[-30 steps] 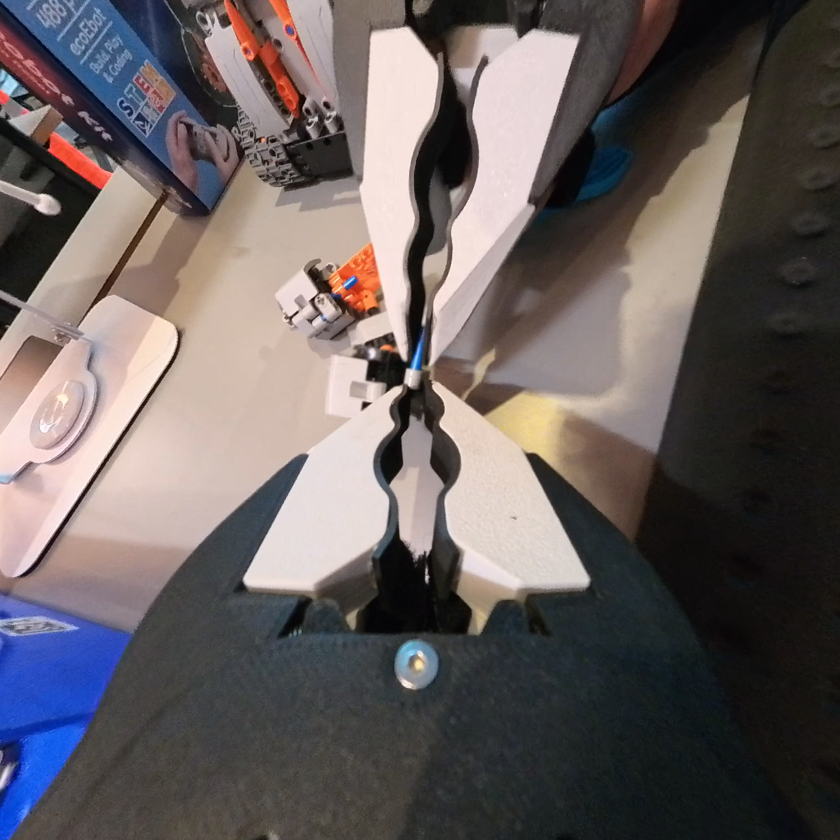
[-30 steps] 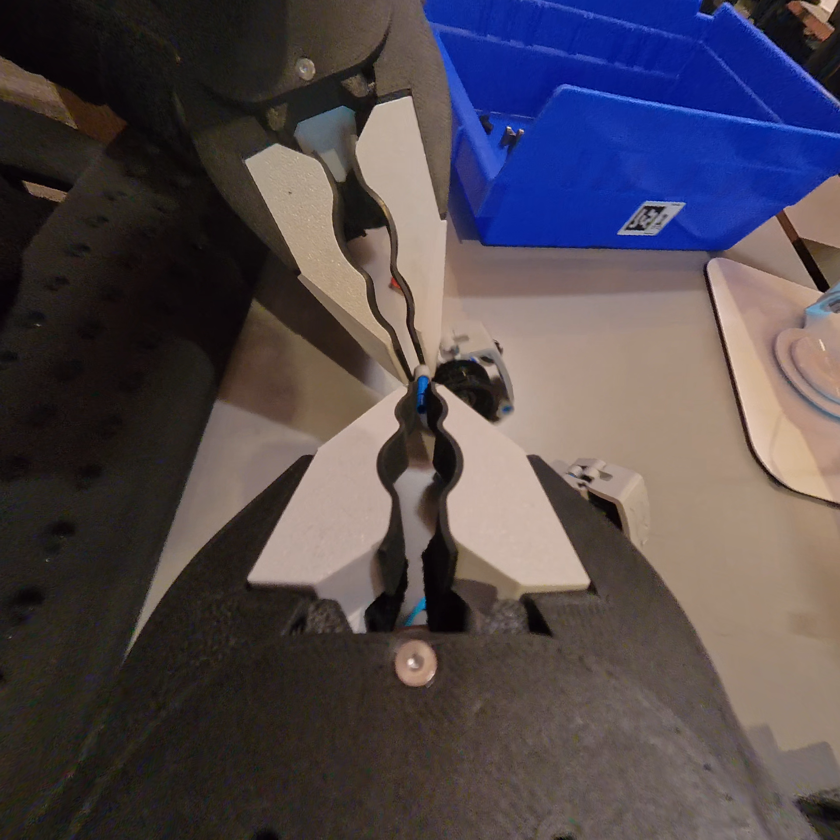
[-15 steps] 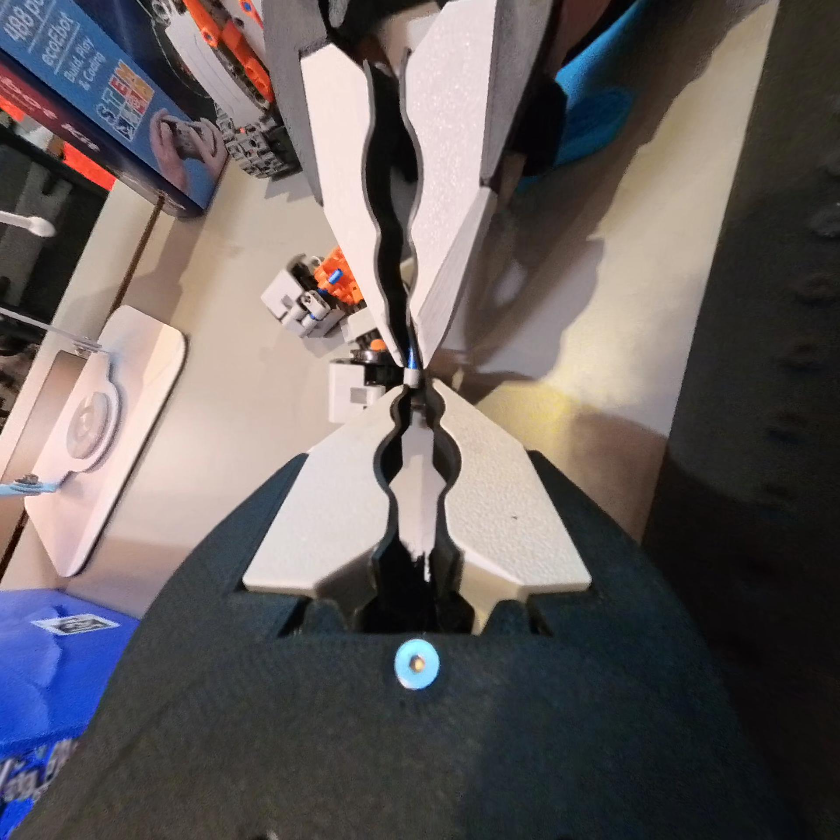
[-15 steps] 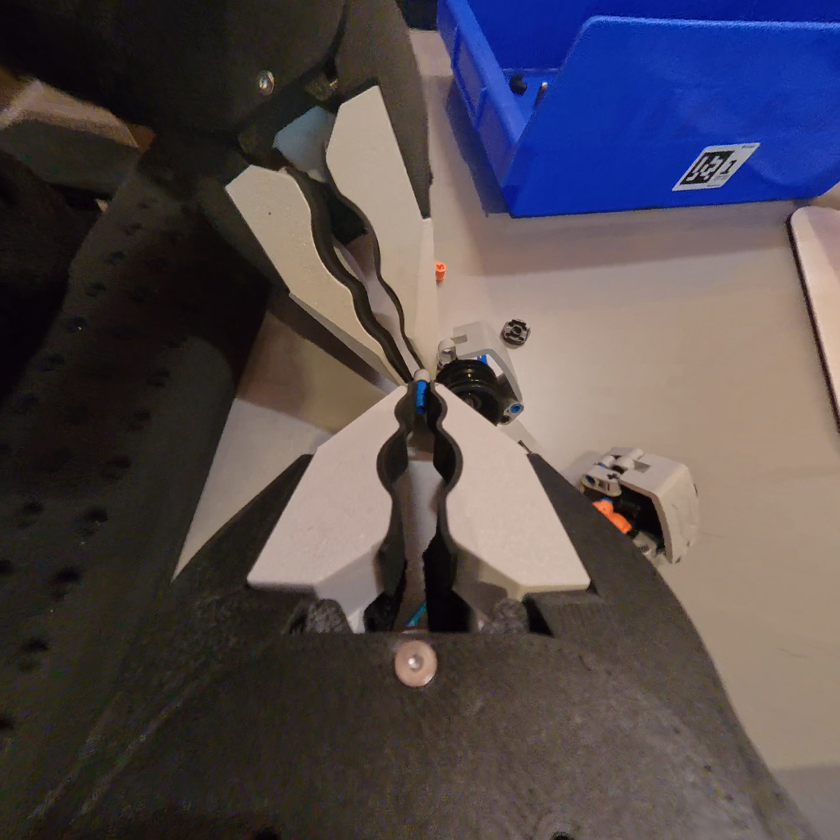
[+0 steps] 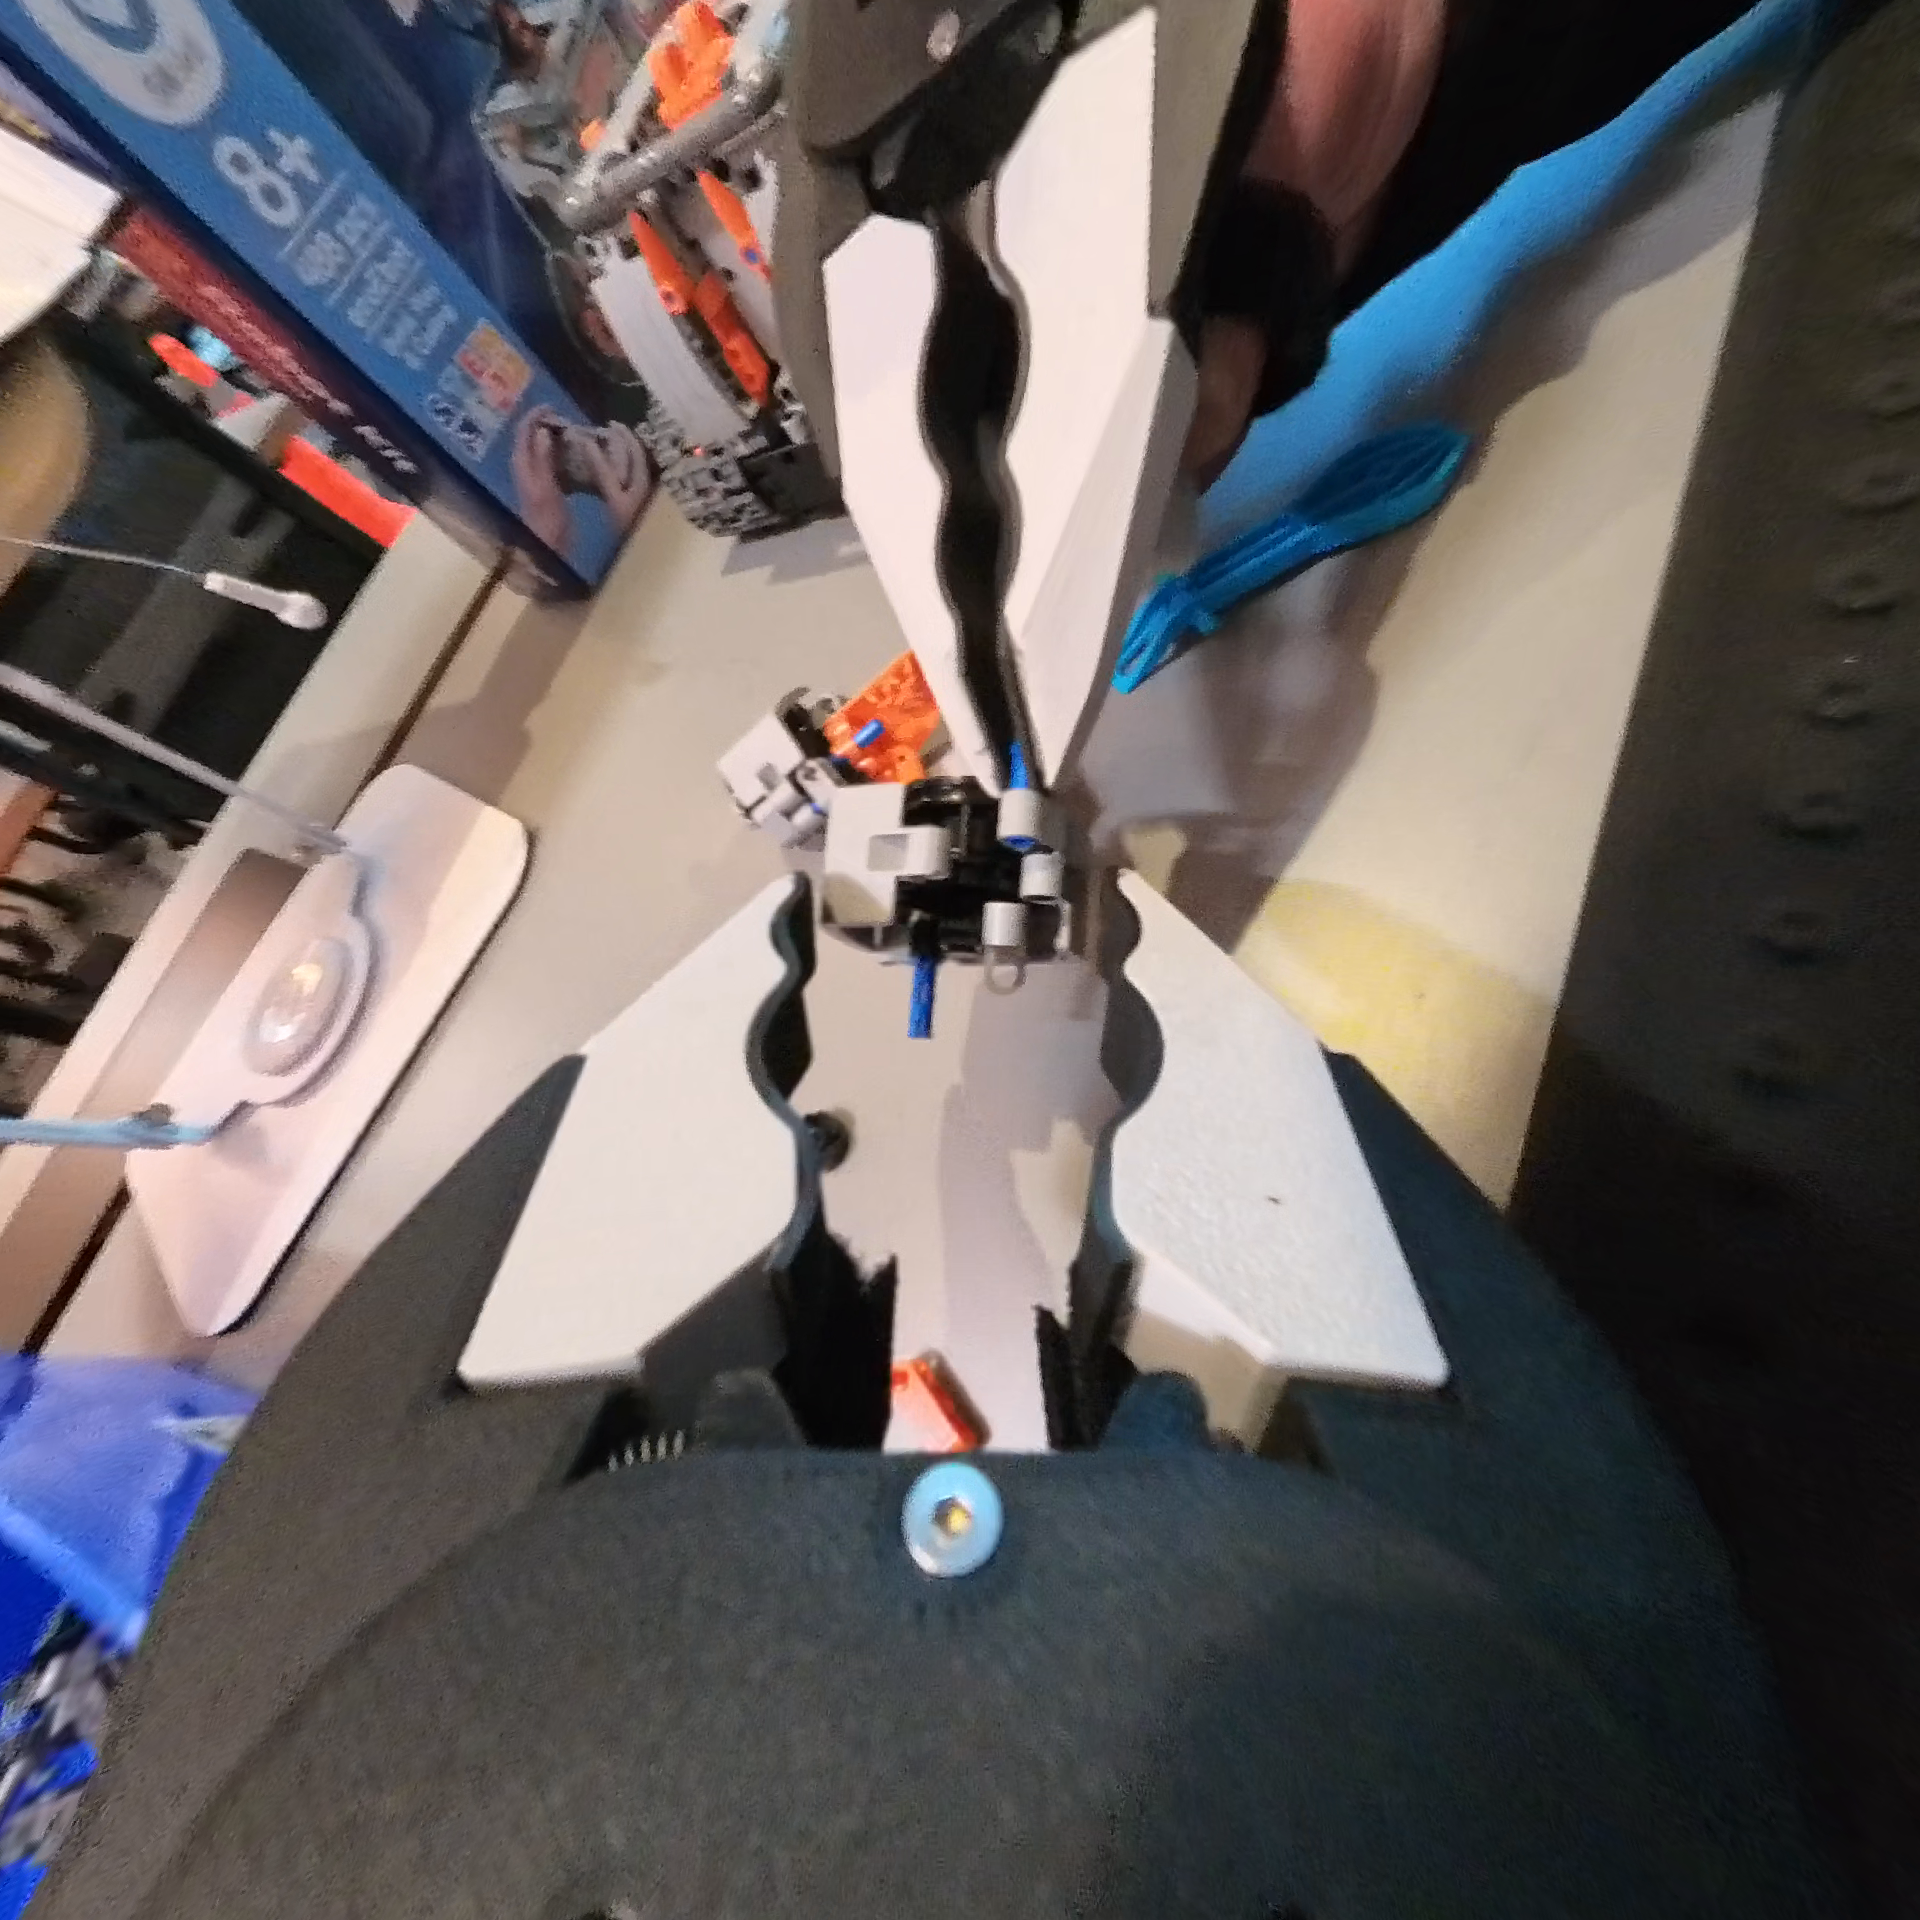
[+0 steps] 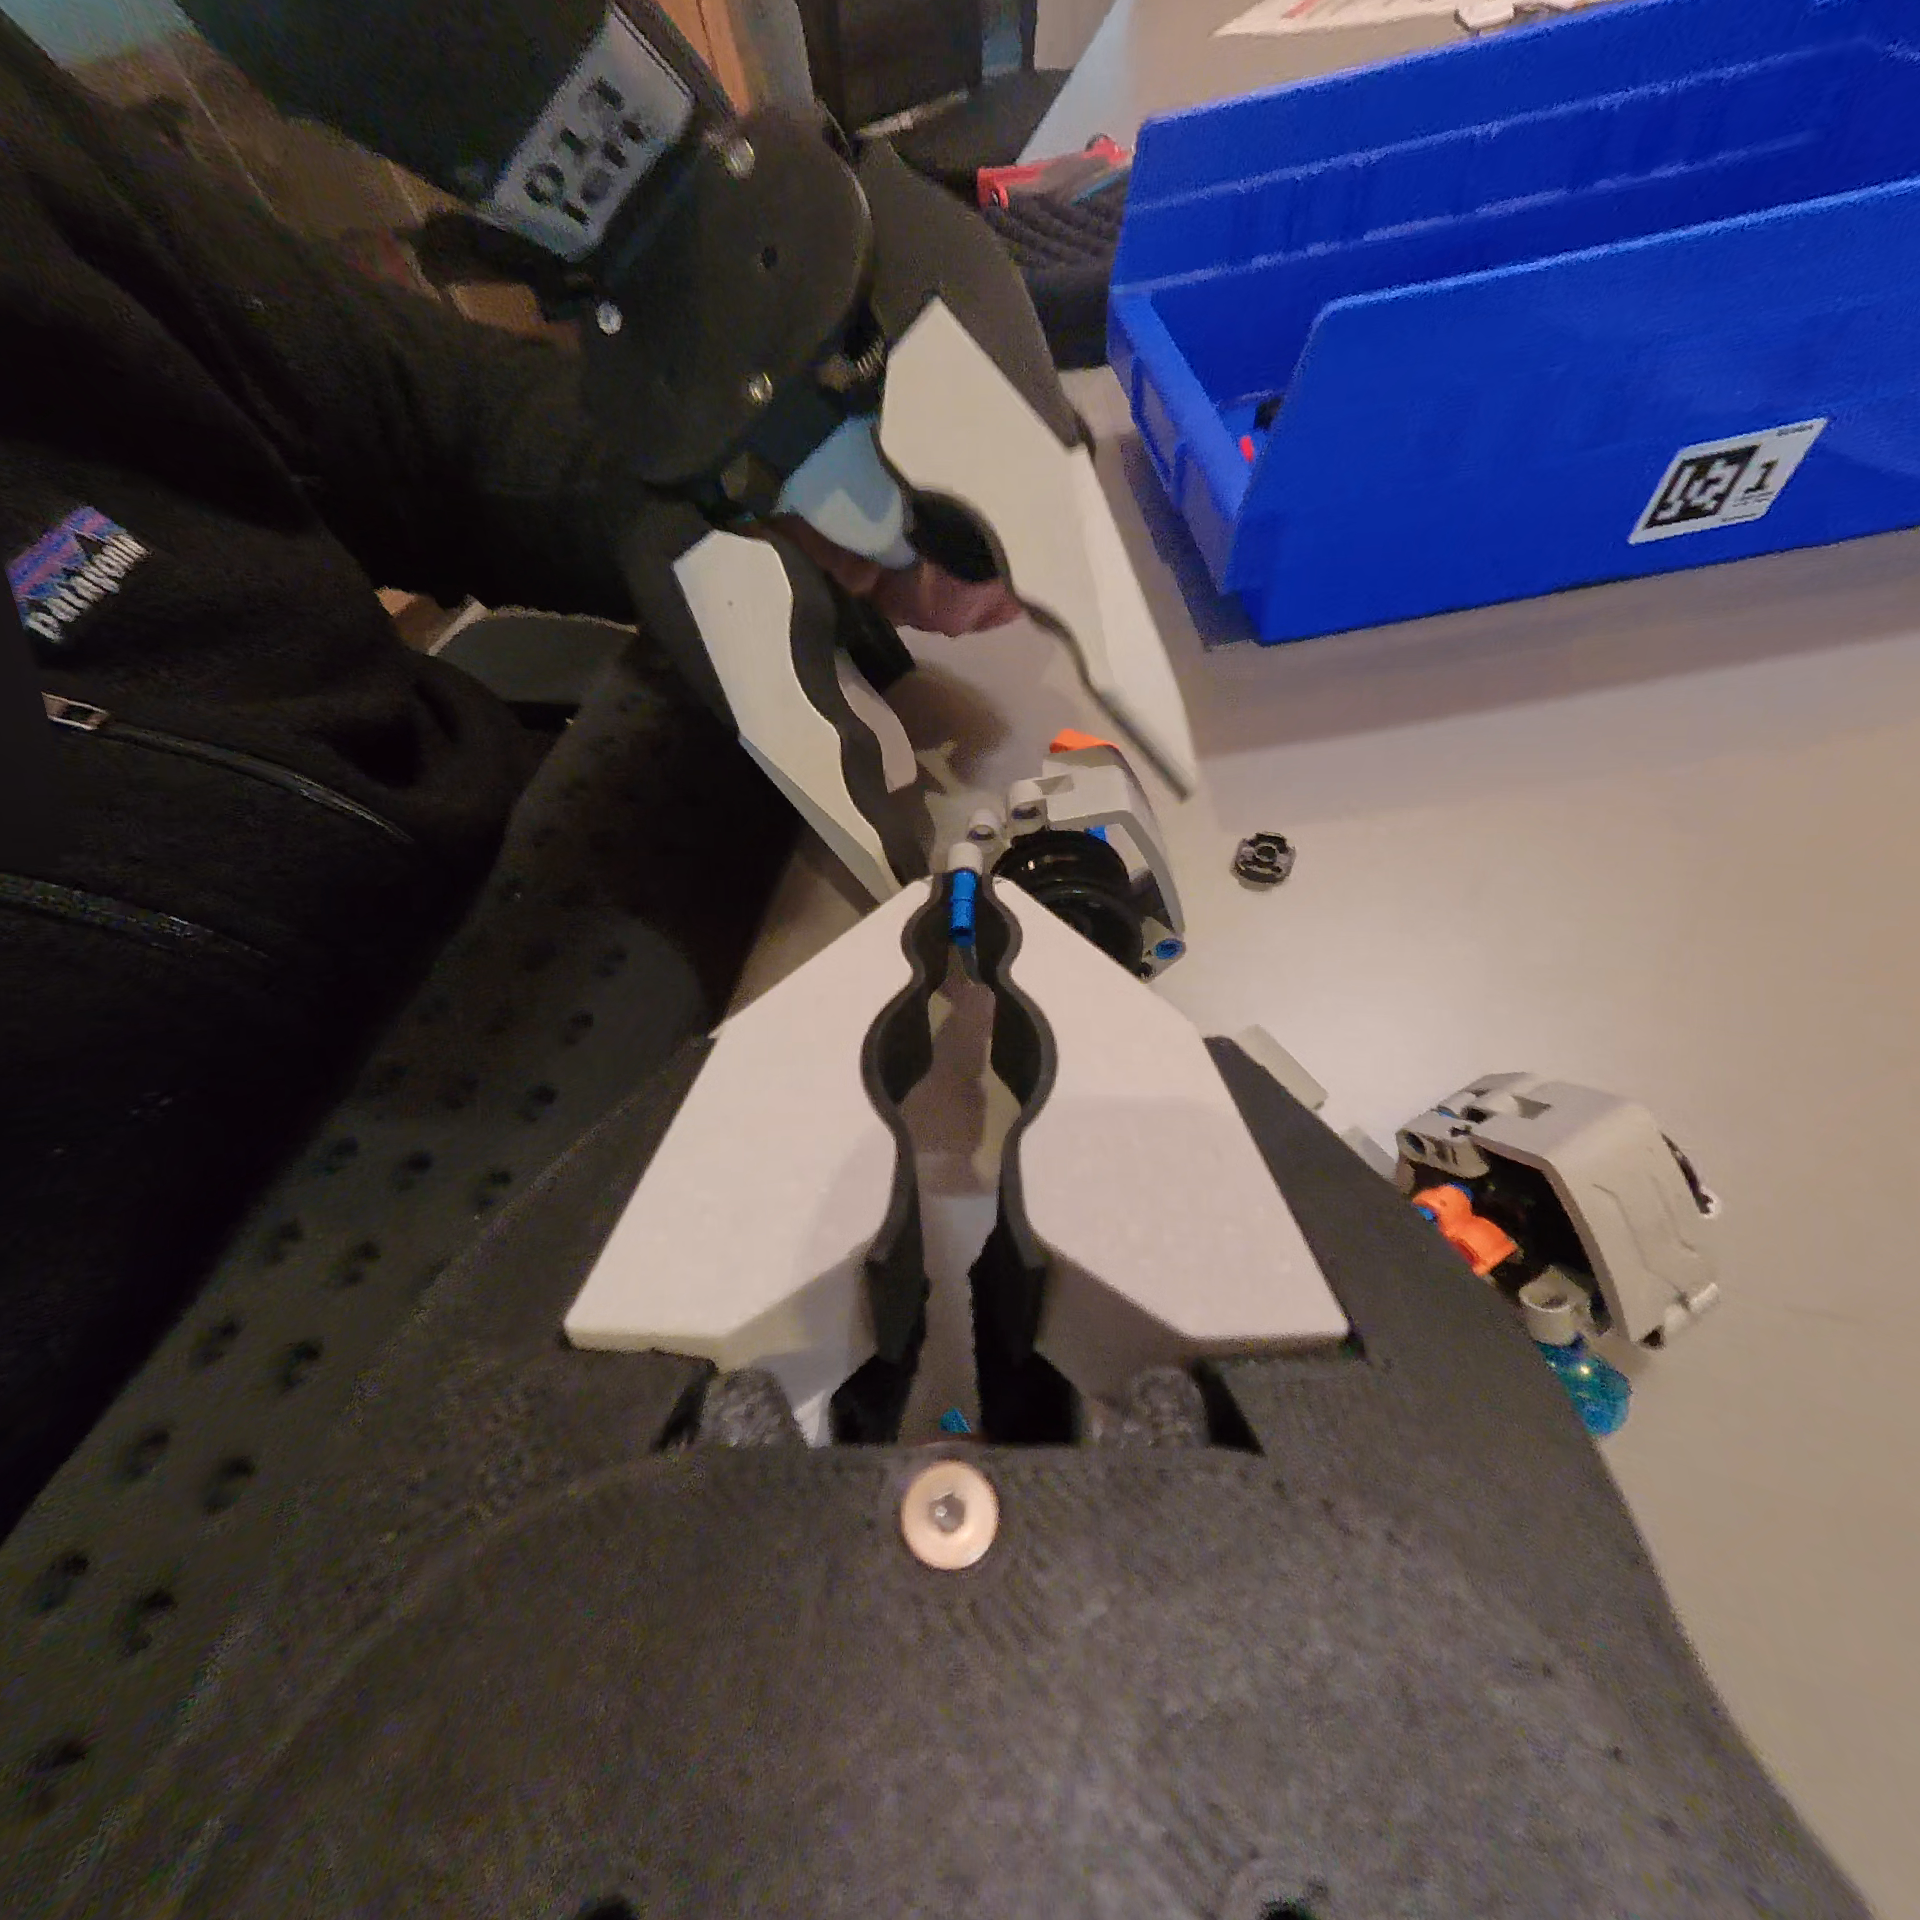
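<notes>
Right gripper: fingers pinched on a small blue pin. Just beyond, grey-and-black brick assembly on beige table, between the spread fingers of the left gripper. Farther: blue bin.

A blue box carries white print, numbers and small coloured logos; the red box under it bears pale lettering, too blurred to read. A grey label with dark characters sits on the body of the left tongs. A black jacket has a small brand patch. The blue bin wears a white sticker with a black code square and digit
</notes>
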A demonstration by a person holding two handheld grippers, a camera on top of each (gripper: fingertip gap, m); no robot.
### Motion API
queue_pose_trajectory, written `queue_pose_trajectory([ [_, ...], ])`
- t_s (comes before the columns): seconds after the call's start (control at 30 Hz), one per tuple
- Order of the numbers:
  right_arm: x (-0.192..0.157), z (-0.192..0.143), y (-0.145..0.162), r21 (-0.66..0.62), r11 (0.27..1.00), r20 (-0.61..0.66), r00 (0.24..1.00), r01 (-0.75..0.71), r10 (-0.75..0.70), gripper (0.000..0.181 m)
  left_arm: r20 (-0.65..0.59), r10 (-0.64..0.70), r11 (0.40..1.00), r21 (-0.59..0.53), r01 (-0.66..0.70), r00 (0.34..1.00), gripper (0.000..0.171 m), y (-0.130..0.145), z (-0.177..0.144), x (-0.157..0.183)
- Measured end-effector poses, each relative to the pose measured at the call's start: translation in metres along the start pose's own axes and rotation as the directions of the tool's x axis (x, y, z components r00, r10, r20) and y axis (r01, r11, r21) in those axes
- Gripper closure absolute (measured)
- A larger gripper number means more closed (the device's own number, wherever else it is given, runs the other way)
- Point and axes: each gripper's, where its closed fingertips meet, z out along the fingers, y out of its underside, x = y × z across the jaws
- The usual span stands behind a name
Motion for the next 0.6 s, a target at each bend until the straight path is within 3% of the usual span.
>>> queue_pose_trajectory([
  [0.4,0.0015,-0.0048,-0.0067,0.062,0.995,0.032,0.996,-0.080,0.078,0.180,0.039,0.036,0.999,0.013,-0.036,0.999,0.128,-0.0046,-0.0019,-0.0012],
  [0.6,-0.0032,-0.0066,-0.0034,0.031,0.998,0.067,0.996,-0.058,0.055,0.180,-0.126,-0.051,0.997,0.051,0.058,0.991,0.123,-0.0087,-0.0029,0.0087],
])
